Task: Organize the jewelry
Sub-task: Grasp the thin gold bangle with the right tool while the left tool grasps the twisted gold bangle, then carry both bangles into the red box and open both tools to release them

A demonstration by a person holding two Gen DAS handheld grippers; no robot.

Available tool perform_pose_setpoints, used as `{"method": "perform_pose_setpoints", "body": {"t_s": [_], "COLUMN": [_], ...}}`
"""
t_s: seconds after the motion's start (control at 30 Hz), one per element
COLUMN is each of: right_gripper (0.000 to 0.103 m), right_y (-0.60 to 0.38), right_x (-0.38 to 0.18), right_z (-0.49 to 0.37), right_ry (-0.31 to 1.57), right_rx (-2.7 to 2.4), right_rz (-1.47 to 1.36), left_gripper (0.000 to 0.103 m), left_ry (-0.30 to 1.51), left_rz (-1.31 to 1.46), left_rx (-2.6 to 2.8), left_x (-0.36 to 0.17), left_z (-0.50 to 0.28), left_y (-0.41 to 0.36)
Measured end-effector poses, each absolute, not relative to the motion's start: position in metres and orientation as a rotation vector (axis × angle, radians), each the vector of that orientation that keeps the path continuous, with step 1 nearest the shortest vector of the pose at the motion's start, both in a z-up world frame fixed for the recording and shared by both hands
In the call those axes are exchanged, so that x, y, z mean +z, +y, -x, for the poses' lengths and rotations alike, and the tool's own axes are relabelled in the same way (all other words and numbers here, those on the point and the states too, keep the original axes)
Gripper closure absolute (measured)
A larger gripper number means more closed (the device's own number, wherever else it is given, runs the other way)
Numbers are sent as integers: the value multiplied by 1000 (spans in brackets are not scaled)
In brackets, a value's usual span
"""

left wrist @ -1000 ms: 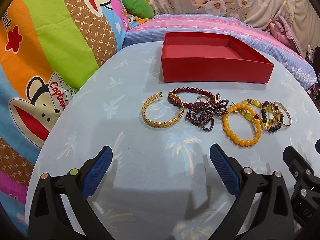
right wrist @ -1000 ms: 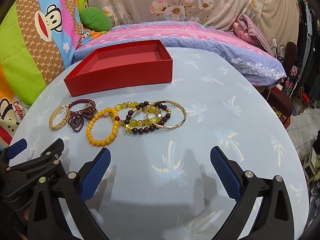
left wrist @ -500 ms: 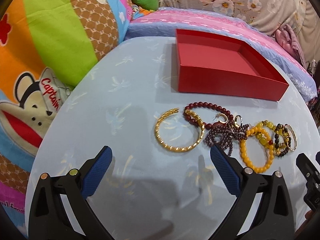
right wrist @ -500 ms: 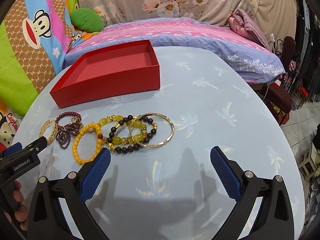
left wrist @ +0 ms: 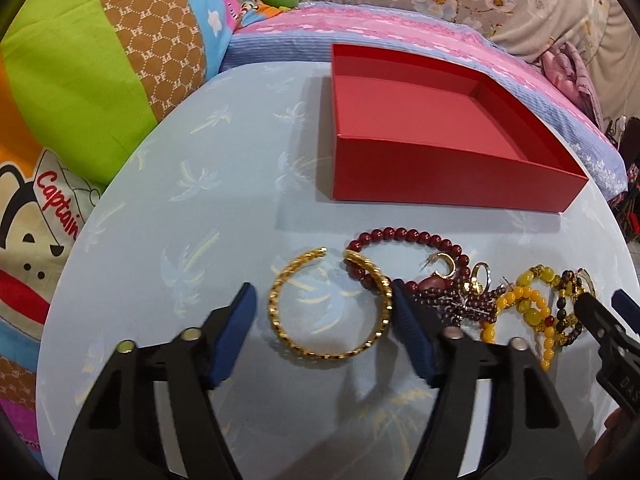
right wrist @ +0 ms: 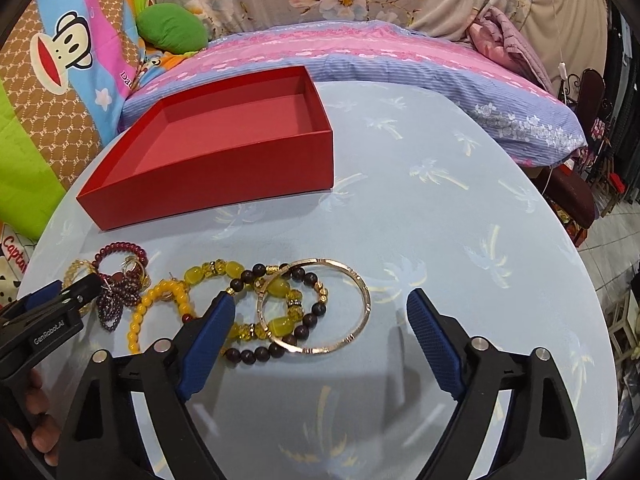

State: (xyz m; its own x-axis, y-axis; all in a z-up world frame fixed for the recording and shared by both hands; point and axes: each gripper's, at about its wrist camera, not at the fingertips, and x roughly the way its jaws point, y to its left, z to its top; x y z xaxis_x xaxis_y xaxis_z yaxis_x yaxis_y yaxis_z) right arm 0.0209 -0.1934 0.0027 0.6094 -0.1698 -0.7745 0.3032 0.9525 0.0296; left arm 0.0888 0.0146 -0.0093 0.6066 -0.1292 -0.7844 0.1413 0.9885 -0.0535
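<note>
The left gripper [left wrist: 322, 318], jaws wide and holding nothing, straddled the gold bangle [left wrist: 330, 306] lying flat; the right gripper [right wrist: 320, 338] likewise gaped unladen.

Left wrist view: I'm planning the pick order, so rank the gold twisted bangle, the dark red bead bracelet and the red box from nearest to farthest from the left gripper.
1. Gold twisted bangle: lying between the open fingers of the left gripper.
2. Dark red bead bracelet: just beyond, to the right, overlapping the bangle's end.
3. Red box: farthest, at the back of the table, nothing inside.
</note>
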Motion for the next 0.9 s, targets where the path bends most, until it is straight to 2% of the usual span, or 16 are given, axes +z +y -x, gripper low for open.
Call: {"method": "perform_pose_setpoints", "body": {"t_s": [0.07,0.23,0.57,0.9], "right_gripper": [25,43,43,43], "right_y": [-194,-193,-189,-201], "right_x": [-1,-6,4,55], "right_z": [-25,-30,-27,-49], "right_ry": [887,902,875,789], "right_rx": [-269,-249,-227,-185], "right_rz": [-169,-177,-170,-173], "left_gripper": [47,47,47,47], "left_ry": [901,909,916,842], "left_rz": [-23,-21,-7,-35], "left_rx": [-166,-178,-183,-201], "left_x": [-9,-9,0,54], "left_z": [-88,-88,-83,-102], "left_y": [12,15,20,12]}}
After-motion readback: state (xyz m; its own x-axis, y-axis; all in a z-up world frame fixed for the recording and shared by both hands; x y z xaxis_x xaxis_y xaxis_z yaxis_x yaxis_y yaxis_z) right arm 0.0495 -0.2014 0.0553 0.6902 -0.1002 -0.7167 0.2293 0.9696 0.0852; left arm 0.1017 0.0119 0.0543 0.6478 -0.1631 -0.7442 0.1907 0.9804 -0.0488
